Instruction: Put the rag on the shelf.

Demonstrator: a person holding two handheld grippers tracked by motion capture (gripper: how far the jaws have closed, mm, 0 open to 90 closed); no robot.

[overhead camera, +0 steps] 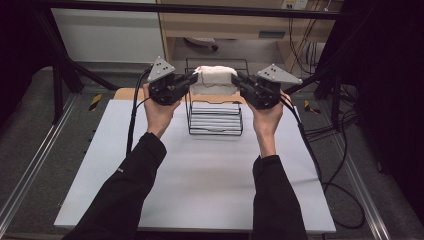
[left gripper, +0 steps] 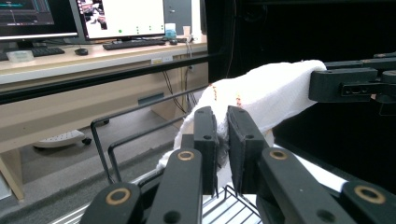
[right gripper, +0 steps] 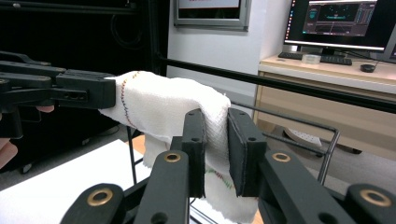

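Note:
A white cloth [overhead camera: 215, 79] with coloured stitching hangs stretched between my two grippers, above a black wire rack [overhead camera: 216, 117] at the far middle of the table. My left gripper [overhead camera: 192, 79] is shut on the cloth's left end, and my right gripper [overhead camera: 237, 80] is shut on its right end. In the left gripper view the cloth [left gripper: 266, 93] runs from my jaws [left gripper: 222, 135] across to the other gripper [left gripper: 345, 84]. Seen in the right gripper view, the cloth [right gripper: 163, 102] is pinched between the jaws [right gripper: 215, 140] and droops below them.
The rack stands on a white table top [overhead camera: 200, 180] with a wooden board [overhead camera: 125, 93] behind it. Black frame bars [overhead camera: 65, 70] and cables [overhead camera: 330, 165] flank the table. A desk with monitors [left gripper: 121, 18] lies beyond.

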